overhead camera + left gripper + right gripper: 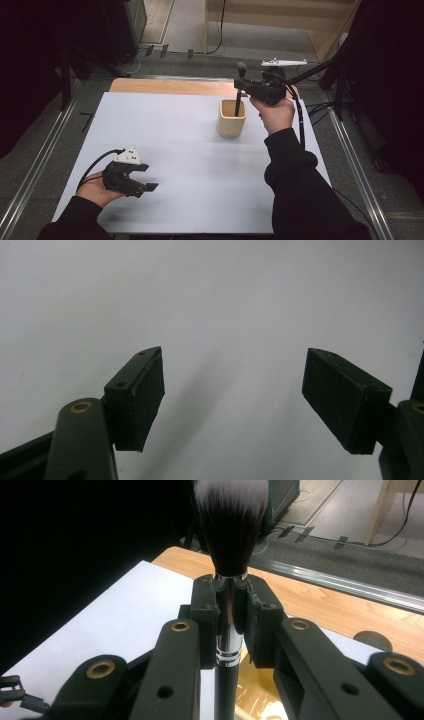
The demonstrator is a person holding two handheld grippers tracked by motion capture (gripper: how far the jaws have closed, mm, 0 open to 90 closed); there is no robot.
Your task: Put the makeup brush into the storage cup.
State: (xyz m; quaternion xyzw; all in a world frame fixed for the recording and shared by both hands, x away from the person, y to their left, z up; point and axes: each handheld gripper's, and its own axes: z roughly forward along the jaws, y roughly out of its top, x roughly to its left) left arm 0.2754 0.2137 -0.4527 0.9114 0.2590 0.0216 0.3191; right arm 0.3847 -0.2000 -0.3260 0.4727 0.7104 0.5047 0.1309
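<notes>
Right claw (243,89) clamped tight on the brush (239,95), gripping the shiny metal collar just under the bristles. In the right gripper view the pads (206,622) pinch that collar from both sides, bristles up, dark handle hanging straight down. I hold it high on the collar so the handle is free to go in first.

The brush hangs upright over the cup (231,119), and the handle's lower end looks to be at or just inside the rim; I cannot tell whether it touches the inner wall. The cup stands near the far edge of the surface (190,150), toward the far right corner, close to where the bare wood strip shows beyond the white sheet. My judgement: the brush is either going into the cup or coming out of it; upright keeps it from catching the rim.

Left claw (145,177) sits low near the near left corner, jaws spread wide, nothing between them. The left gripper view shows bare white sheet past the pads (142,397). I have it parked there out of the way; the cup seems steady enough alone.
</notes>
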